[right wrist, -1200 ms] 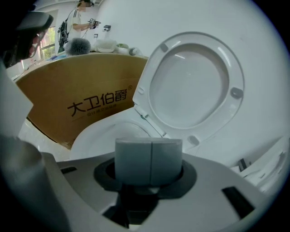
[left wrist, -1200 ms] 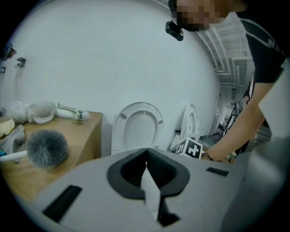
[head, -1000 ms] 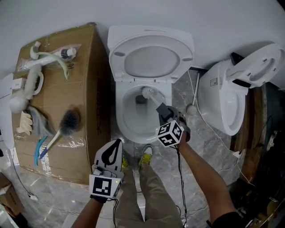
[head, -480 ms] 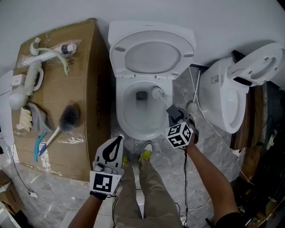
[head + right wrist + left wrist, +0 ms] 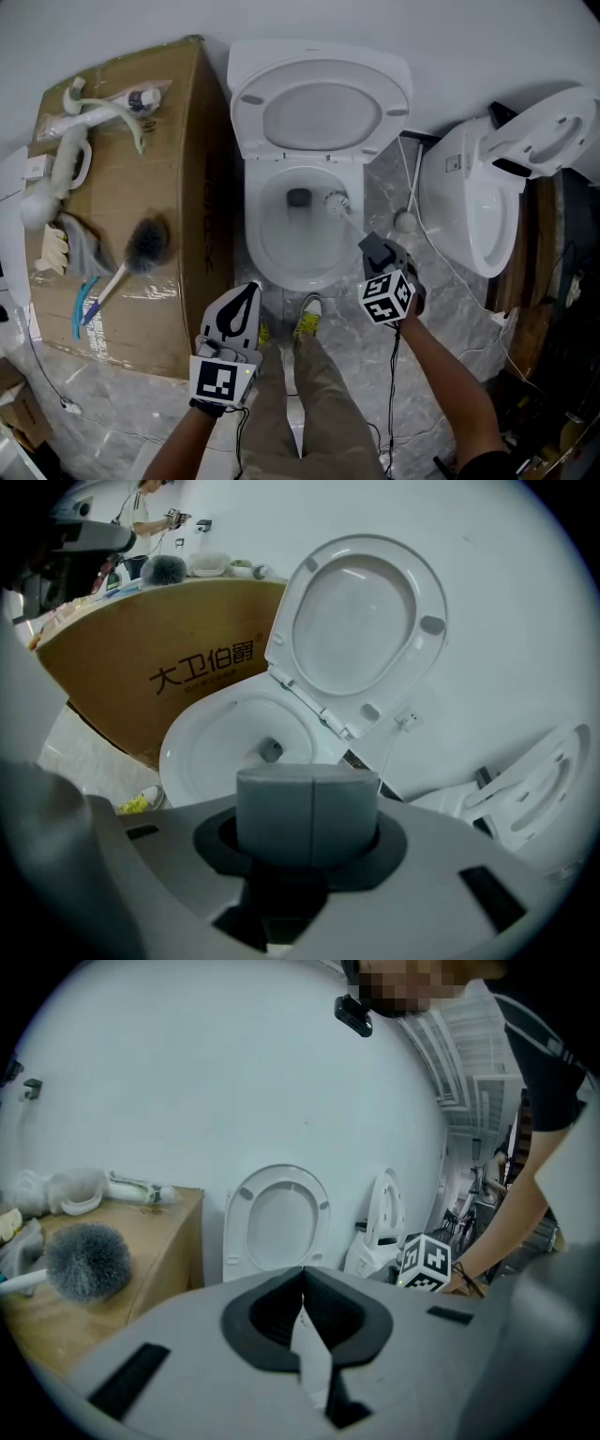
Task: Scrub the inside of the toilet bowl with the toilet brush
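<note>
Bristles of the toilet brush (image 5: 336, 200) are sitting low inside the toilet bowl (image 5: 270, 251), at its right inner wall just beside the dark drain opening (image 5: 298, 198); whether they are touching the porcelain cannot be told. The right gripper (image 5: 373, 247) is clamping the brush's grey handle between its jaws, holding it slanted over the bowl's right rim. The left gripper (image 5: 246, 300) is hanging in front of the bowl, jaws pressed together on nothing. The lid (image 5: 319, 111) is standing raised. A cardboard box (image 5: 183, 169) is sitting left of the toilet, carrying a grey round brush (image 5: 147, 246), and a second toilet (image 5: 469, 220) is sitting at the right
</note>
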Tool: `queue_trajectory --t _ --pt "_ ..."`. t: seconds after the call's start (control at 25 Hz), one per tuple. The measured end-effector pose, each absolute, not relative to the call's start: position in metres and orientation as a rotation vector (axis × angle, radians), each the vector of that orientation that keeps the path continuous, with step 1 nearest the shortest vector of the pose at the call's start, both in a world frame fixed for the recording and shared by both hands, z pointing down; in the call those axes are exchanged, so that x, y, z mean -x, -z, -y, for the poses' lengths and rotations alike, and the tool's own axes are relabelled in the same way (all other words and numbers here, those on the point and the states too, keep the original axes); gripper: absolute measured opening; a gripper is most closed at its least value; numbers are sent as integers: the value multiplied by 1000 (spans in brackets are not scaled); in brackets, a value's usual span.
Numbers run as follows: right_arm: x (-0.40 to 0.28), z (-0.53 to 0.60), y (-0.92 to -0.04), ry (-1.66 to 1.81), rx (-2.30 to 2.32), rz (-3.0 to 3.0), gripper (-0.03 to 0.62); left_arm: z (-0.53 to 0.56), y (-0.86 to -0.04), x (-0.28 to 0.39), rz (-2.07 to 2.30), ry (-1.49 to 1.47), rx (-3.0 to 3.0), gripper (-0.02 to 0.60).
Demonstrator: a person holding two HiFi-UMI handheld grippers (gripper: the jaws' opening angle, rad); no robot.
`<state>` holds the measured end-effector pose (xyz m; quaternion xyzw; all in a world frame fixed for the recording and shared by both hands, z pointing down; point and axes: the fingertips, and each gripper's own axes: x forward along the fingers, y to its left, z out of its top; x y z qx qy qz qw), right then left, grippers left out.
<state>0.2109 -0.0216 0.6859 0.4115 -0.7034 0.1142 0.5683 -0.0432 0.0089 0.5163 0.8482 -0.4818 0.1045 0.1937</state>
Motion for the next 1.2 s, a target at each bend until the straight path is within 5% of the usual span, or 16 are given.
queue_trajectory --t 1.2 --pt "-169 -88 -677 -352 -689 1665 149 -8 -517 39 1358 -289 -2352 12"
